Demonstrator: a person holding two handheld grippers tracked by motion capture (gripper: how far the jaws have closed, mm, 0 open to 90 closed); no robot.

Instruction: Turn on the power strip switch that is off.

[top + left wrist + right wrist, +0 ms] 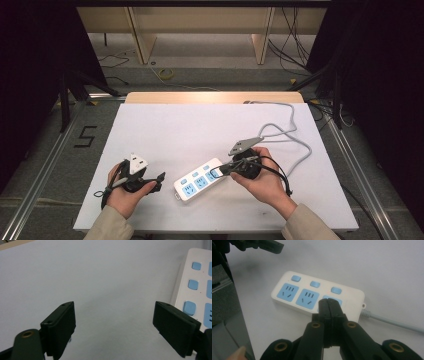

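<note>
High view: a white power strip (200,180) lies at an angle on the white bench (165,130), near the front edge, between the two hands. Its grey cable (295,137) loops away toward the right rear. The left hand (127,192) holds the left tongs (161,178) just left of the strip, apart from it. The right hand (265,180) holds the right tongs (216,172) with the tips over the strip's right end.

Left gripper view: the left tongs (113,320) are spread wide above bare bench, nothing between them. The power strip (195,287) sits at the right edge.

Right gripper view: the right tongs (329,305) are pressed together, tips over the socket nearest the cable end of the power strip (317,293); contact cannot be told.
</note>
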